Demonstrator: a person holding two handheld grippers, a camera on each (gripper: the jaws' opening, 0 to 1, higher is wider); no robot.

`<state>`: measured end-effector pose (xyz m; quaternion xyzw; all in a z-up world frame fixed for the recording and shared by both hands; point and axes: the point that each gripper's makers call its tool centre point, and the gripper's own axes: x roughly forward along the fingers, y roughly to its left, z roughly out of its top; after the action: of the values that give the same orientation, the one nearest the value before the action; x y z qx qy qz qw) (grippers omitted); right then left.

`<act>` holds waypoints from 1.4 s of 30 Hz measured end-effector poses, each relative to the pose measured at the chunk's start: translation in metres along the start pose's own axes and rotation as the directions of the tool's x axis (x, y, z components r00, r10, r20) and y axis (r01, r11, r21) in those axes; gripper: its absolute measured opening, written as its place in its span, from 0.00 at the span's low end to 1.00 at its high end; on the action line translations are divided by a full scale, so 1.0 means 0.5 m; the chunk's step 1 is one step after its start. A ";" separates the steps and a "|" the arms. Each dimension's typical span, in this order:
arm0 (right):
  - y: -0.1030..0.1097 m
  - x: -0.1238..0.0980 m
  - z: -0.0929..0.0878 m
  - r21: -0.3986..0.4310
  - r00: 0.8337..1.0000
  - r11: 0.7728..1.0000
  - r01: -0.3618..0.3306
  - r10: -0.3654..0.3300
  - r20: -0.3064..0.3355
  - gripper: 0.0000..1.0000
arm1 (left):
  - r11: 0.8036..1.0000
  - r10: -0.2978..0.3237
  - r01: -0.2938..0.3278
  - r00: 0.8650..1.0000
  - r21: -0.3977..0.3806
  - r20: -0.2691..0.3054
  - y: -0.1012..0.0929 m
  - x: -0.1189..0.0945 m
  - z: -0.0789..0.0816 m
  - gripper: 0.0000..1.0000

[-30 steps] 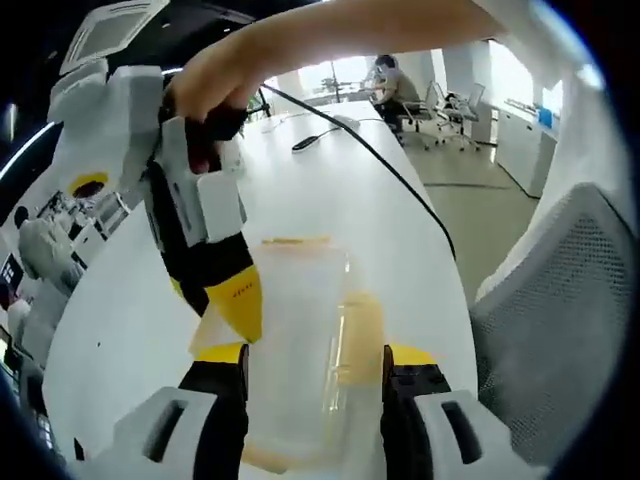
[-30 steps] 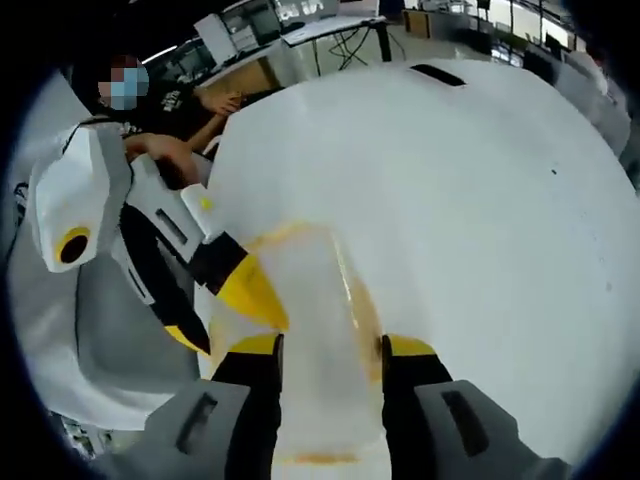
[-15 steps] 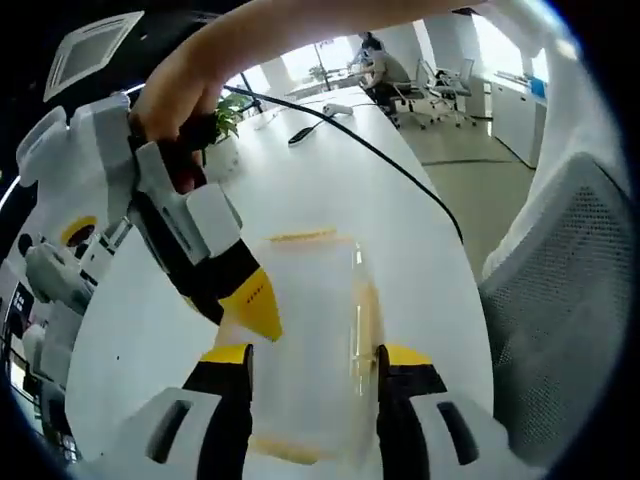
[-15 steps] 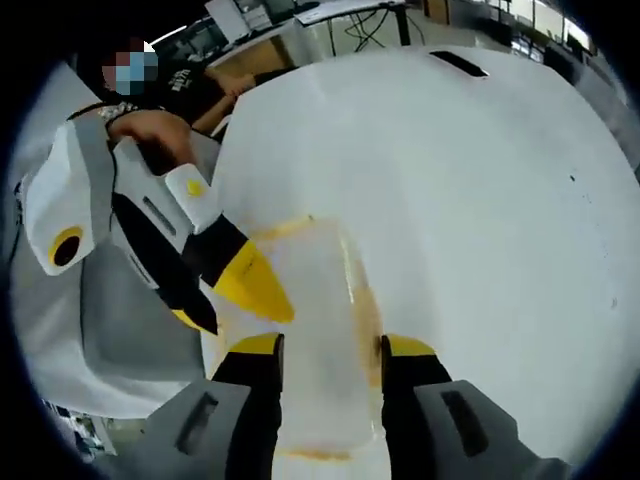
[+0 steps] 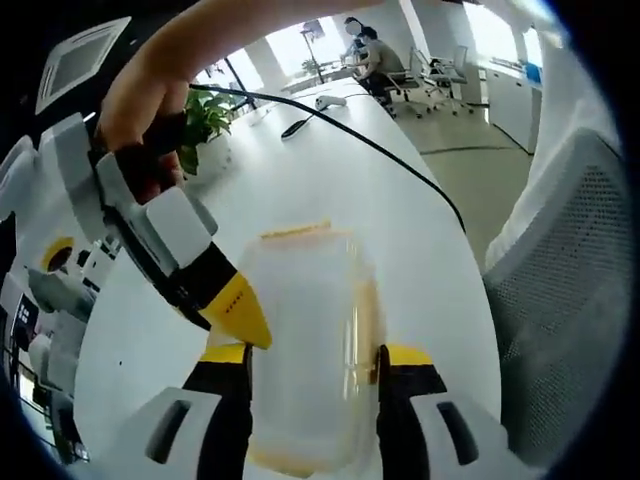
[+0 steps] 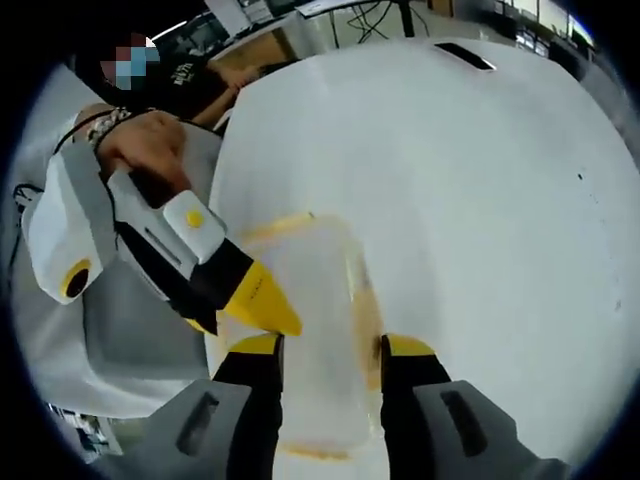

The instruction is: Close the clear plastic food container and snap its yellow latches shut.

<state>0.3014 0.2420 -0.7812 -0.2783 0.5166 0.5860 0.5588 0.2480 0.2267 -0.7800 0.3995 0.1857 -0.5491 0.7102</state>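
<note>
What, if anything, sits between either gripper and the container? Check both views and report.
Nothing visible does. In the left gripper view the container lies between the left gripper's jaws, with the right gripper's yellow tip at its side. In the right gripper view it lies between the right gripper's jaws on the white table.

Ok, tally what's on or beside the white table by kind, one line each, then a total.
Clear plastic food containers: 1
Grippers: 2, left gripper, right gripper
Potted plants: 1
Black cables: 1
Grey mesh chairs beside the table: 1
Total: 6
</note>
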 end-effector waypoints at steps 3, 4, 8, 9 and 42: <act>0.000 0.000 -0.001 -0.003 1.000 1.000 0.000 0.000 -0.003 0.34 | 1.000 0.007 -0.007 1.000 -0.008 -0.003 0.000 0.000 0.000 0.43; 0.000 0.000 -0.002 -0.005 1.000 1.000 -0.002 0.001 -0.004 0.34 | 1.000 0.012 -0.012 1.000 -0.009 -0.004 -0.001 0.000 0.000 0.42; 0.000 0.000 -0.004 -0.009 1.000 1.000 -0.001 0.000 -0.015 0.33 | 1.000 0.023 -0.023 1.000 -0.014 -0.005 0.000 0.000 0.000 0.41; 0.001 0.000 -0.004 -0.009 1.000 1.000 0.000 -0.001 -0.018 0.33 | 1.000 0.026 -0.026 1.000 -0.014 -0.007 -0.002 0.000 -0.001 0.41; 0.008 -0.022 -0.007 -0.084 0.999 0.996 -0.009 0.005 -0.046 0.31 | 0.999 0.045 -0.045 0.999 0.016 -0.009 0.003 0.001 -0.001 0.41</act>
<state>0.2992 0.2352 -0.7715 -0.3131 0.5050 0.6028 0.5325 0.2497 0.2268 -0.7801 0.4117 0.1755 -0.5325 0.7185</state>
